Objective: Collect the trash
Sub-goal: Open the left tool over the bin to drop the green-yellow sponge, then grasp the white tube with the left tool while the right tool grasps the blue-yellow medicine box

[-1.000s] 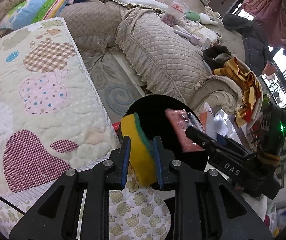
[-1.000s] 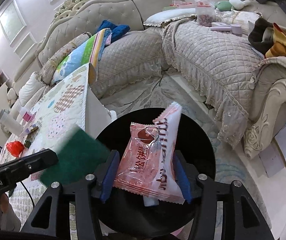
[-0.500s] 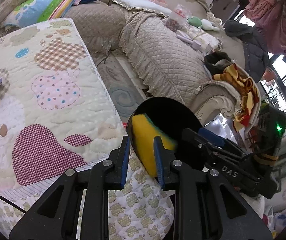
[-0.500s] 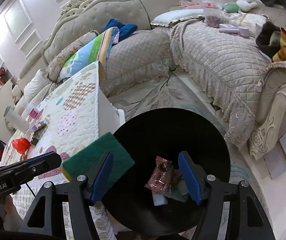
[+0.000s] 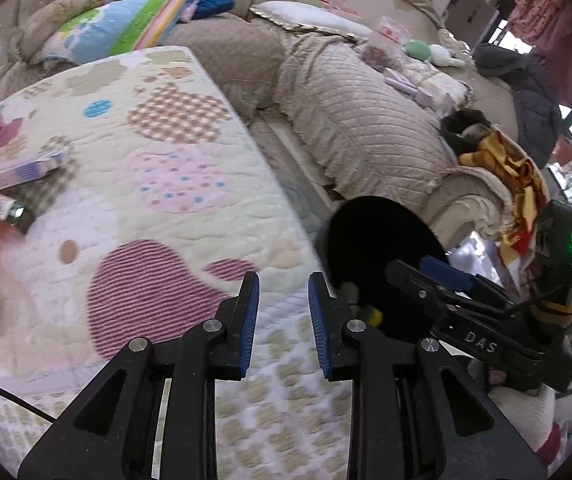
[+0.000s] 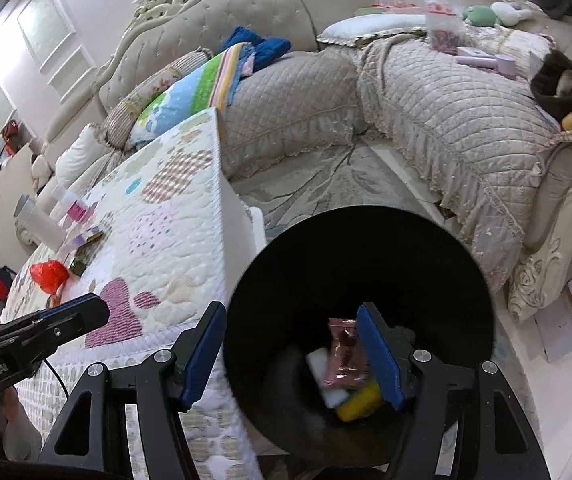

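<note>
Living room, beige quilted sofa [image 6: 426, 92] round a low table under a cream patchwork quilted cover [image 5: 189, 184]; a round black trash bin [image 6: 366, 264] stands on the floor just beside the table's near corner. Inside the bin: a pink crinkly snack wrapper [image 6: 344, 354], a white block [image 6: 320, 364], a yellow sponge [image 6: 360, 402].

Left gripper [image 5: 282, 322] hangs over the table edge, blue pads a narrow gap apart, nothing between them. Right gripper [image 6: 294, 356] sits over the bin mouth, jaws spread wide, empty; the wrapper lies below, not pinched.

Trash left on the table, far side: a red crumpled plastic bag [image 6: 47, 274], a small dark foil packet [image 6: 79, 266], a purple-striped flat carton [image 5: 21, 170]. Likely all light. The bag is soft and slippery, so best pinch a bunched fold; the carton is stiffer, take it across its thin edge; the foil packet is flat, probably needs an edge pinch.

Hard to read: bin bottom is dark, contents motion-blurred. The red bag is cut by the left view's edge. Beyond the carton, a white tube and a pink-labelled item are too blurred to tell trash or not.
</note>
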A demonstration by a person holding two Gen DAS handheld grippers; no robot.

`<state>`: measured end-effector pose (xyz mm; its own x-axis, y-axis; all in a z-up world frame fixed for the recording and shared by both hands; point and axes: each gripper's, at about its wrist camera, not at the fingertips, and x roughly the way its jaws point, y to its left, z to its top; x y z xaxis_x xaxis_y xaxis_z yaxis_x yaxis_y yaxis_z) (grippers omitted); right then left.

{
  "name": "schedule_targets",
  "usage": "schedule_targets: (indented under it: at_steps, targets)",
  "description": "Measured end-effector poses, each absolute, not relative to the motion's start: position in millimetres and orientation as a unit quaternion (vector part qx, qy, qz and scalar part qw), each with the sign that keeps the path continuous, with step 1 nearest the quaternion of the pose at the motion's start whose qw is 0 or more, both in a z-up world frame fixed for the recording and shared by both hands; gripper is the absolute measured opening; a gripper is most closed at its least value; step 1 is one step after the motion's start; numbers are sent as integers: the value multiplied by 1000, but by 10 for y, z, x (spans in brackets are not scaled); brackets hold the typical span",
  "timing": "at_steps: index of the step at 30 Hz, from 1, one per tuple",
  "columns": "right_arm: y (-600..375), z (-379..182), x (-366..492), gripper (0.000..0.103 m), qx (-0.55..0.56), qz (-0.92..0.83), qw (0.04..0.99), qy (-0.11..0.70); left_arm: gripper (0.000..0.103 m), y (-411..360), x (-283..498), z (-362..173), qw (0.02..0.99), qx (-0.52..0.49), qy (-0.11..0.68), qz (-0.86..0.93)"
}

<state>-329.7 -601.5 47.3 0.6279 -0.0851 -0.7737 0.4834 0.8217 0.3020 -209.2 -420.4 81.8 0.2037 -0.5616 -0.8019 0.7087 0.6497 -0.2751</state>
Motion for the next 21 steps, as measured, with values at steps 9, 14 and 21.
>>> schedule_targets:
  at_steps: [9, 14, 21]
  targets:
    - [-5599, 485, -2980, 65, 235, -114, 875, 407, 23, -3611, -1810, 774, 799, 64, 484, -350]
    - [-5217, 439, -2713, 65, 218, -65, 878, 420, 23, -3194, -1640, 745, 812, 45, 491, -312]
    - [-4670, 404, -2333, 65, 185, -2, 880, 438, 23, -2489, -1364, 689, 829, 19, 502, -244]
